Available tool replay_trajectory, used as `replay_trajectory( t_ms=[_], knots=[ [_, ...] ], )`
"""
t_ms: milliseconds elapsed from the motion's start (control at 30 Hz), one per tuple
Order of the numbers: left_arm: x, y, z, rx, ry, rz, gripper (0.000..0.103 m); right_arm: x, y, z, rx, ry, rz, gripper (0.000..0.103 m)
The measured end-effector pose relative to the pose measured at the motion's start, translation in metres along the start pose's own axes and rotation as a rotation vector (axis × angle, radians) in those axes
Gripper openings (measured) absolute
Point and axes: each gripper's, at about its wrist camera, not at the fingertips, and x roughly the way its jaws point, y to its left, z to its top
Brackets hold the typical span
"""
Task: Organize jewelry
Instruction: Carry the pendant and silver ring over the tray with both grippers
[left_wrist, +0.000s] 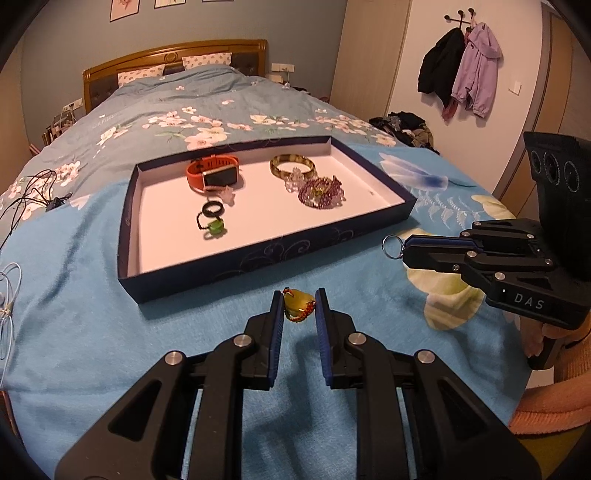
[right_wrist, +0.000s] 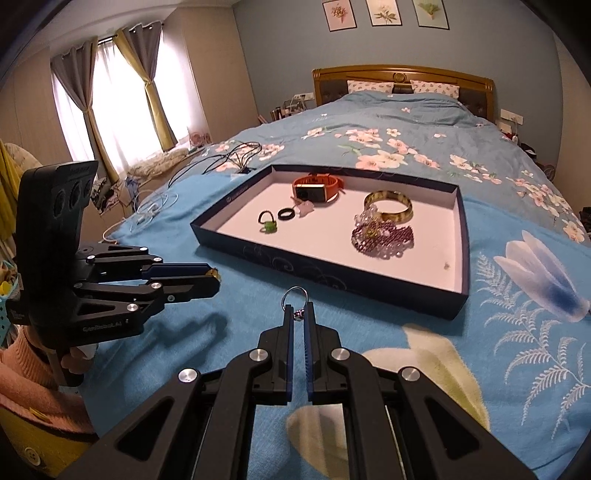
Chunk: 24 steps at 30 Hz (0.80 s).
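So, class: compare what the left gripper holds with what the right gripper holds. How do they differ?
The left gripper holds a yellow stone pendant on red cord; the right gripper holds a silver key ring. The pendant is solid and sits between the fingers; the ring is an open loop poking past the tips. Both are outside the tray.

The left gripper (left_wrist: 300, 308) reaches forward, low over the bed. Its two blue-padded fingers (left_wrist: 277, 325) press on a small yellow pendant (left_wrist: 298, 302) from both sides. The right gripper (right_wrist: 299, 314) also points forward, a bit off to the right side. Its fingers (right_wrist: 289, 332) sit very close together and pinch a silver key ring (right_wrist: 294, 297) at the tips. A hand in a pink sleeve (left_wrist: 554, 380) holds the handle.
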Motion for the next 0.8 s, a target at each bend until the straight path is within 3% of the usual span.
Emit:
replay_trajectory(
  t_ms=[800],
  knots=[
    [-0.021, 0.002, 0.020, -0.002, -0.085, 0.030, 0.017, -0.009, -0.013, 0.014, 0.040, -0.089, 0.001, 0.004]
  ],
)
